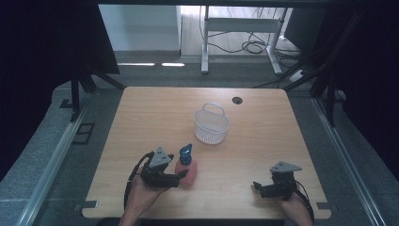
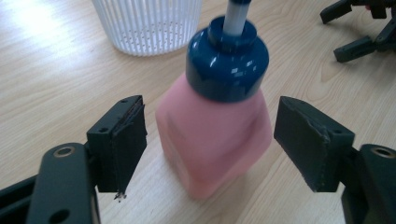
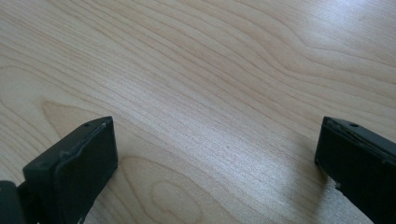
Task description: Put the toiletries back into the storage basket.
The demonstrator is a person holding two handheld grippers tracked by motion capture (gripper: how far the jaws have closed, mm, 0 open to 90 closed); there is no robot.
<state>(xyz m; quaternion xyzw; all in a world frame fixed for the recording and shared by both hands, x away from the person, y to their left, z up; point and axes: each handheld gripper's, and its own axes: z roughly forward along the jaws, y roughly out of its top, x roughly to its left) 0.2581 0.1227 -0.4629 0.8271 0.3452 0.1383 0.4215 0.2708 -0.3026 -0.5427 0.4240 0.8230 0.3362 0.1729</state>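
1. L gripper (image 2: 210, 140) – jaws spread, pink bottle (image 2: 215, 140) sits between them w/ a gap each side; pads not touching yet.
2. Bottle stands on the table (image 1: 141, 113), near front-left, blue cap (image 2: 227, 65) up – long axis roughly vertical, so the squeeze comes across the body.
3. White basket (image 1: 211, 125) lies beyond the bottle, toward table centre.
4. R gripper (image 1: 268, 187) – jaws wide apart, nothing in them, resting front-right, well apart from the bottle; L is clearly the nearer one.

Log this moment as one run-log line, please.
left gripper: open, straddling pink bottle, pads not touching | right gripper: open, empty, over table | basket: upright, beyond bottle
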